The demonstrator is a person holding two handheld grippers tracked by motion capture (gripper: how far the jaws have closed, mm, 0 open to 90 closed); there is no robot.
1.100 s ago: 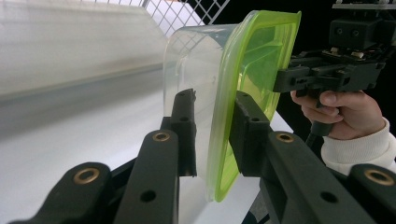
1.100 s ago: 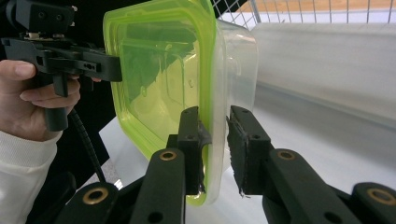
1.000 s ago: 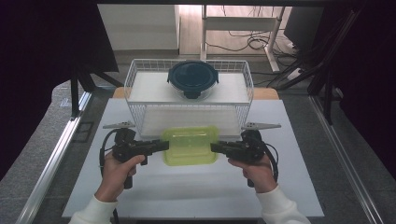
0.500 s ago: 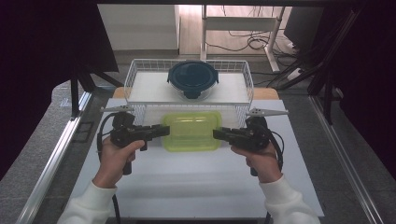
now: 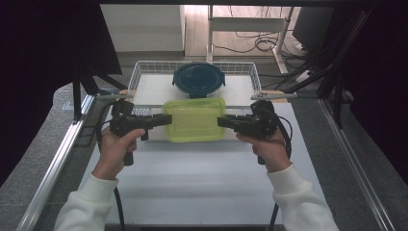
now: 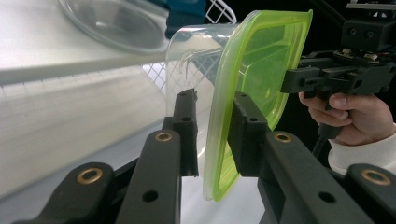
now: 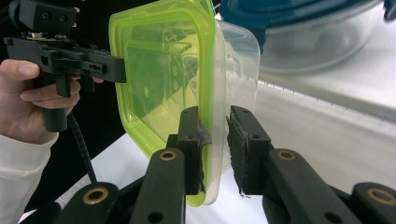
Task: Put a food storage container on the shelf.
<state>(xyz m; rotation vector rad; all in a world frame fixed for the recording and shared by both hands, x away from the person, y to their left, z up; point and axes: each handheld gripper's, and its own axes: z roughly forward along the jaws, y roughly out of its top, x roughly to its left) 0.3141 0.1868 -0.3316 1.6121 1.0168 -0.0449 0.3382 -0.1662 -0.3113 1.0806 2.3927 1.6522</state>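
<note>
Both my grippers — left gripper (image 5: 166,119), right gripper (image 5: 222,121) — clamp opposite rims of the green-lidded container (image 5: 194,119), held in the air at the wire basket's (image 5: 135,72) near edge. Keep it level, lift evenly. Container looks empty; blue-lidded bowl (image 5: 198,79) already sits in the basket.

You have two food containers in front of you: one green-lidded rectangular container (image 5: 194,119) at center frame and one dark blue-lidded round container (image 5: 198,80) above it. There is one white wire basket (image 5: 243,67) on one counter (image 5: 202,183), and you hold two tools: a left hand-held gripper (image 5: 166,119) and a right hand-held gripper (image 5: 222,122).
</note>
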